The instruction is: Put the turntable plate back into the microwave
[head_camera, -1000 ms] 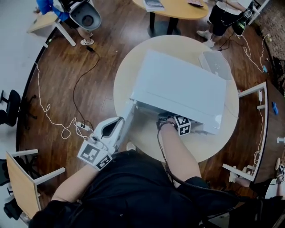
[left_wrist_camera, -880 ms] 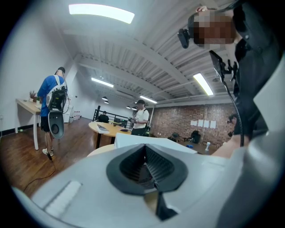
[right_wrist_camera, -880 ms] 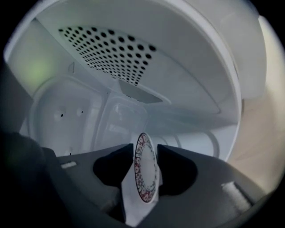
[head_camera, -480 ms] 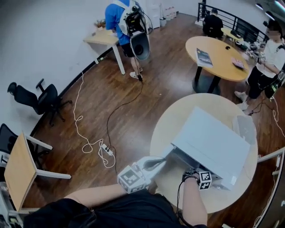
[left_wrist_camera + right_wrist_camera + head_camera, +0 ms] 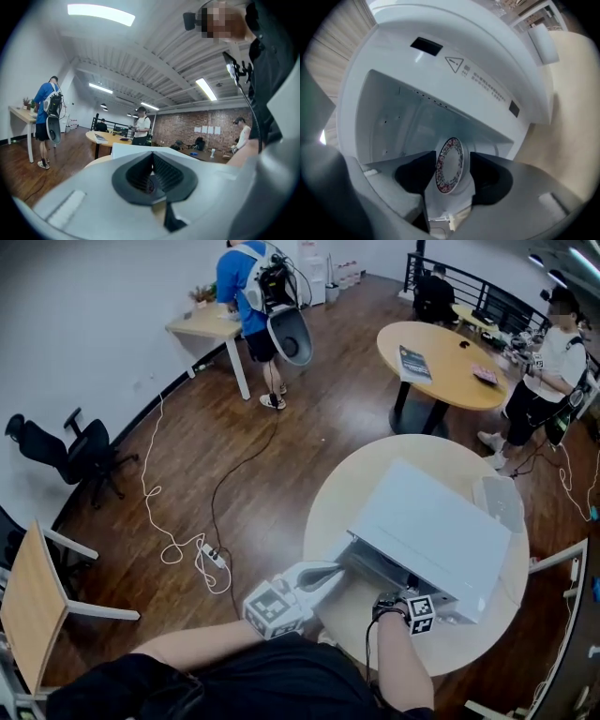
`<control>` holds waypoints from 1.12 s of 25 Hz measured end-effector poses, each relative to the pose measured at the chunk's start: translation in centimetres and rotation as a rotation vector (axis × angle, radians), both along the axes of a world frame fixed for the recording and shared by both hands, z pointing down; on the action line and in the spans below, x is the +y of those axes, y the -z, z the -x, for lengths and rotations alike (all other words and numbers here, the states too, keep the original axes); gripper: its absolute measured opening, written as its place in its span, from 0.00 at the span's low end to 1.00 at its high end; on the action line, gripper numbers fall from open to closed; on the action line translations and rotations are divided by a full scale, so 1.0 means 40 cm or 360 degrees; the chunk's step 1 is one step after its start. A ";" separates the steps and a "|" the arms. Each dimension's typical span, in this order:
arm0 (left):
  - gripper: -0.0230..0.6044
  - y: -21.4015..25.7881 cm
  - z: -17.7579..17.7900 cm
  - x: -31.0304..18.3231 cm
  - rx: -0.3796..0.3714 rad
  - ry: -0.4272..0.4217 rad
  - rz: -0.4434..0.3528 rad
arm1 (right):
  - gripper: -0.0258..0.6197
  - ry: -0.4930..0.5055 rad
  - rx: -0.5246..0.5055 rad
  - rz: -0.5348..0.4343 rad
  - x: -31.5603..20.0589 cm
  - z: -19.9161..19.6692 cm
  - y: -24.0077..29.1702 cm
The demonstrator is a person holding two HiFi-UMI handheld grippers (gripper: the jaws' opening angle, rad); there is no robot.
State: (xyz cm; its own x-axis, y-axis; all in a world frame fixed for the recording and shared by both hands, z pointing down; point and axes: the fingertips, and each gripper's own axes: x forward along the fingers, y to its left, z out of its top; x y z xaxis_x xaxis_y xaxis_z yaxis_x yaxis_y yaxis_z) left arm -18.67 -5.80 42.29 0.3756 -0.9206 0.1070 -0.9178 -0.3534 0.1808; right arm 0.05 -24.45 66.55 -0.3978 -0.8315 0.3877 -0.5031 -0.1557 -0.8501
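Note:
The white microwave stands on a round pale table with its front towards me. In the right gripper view its cavity is open. The turntable plate, white with a patterned rim, lies inside on the cavity floor. My right gripper is open at the cavity mouth, with the plate showing between its jaws and neither pad pressing on it. In the head view only its marker cube shows. My left gripper is shut with nothing visible in it, at the microwave's left front corner.
A small white object lies on the table behind the microwave. Beyond are a round wooden table, a person in blue at a wall desk, a person in white, a black chair and a cable on the floor.
The head view has tipped up from straight down and takes in more of the room. Both grippers have stayed at the microwave's front.

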 end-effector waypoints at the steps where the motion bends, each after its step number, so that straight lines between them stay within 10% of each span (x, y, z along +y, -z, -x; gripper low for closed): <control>1: 0.04 0.000 -0.013 0.007 0.0008 -0.0023 0.0001 | 0.38 -0.0004 0.0015 -0.0010 0.016 -0.022 0.003; 28: 0.04 0.009 -0.097 -0.004 0.0075 -0.0134 0.0030 | 0.38 0.0382 0.0362 -0.0295 0.217 -0.113 0.168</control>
State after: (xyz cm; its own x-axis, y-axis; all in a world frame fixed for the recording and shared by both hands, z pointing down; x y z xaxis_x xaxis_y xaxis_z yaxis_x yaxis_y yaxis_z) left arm -14.78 -5.98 41.93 0.4568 -0.8834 0.1044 -0.8752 -0.4253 0.2307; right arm 4.56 -15.75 59.84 -0.5110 -0.7893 0.3404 -0.6855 0.1352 -0.7154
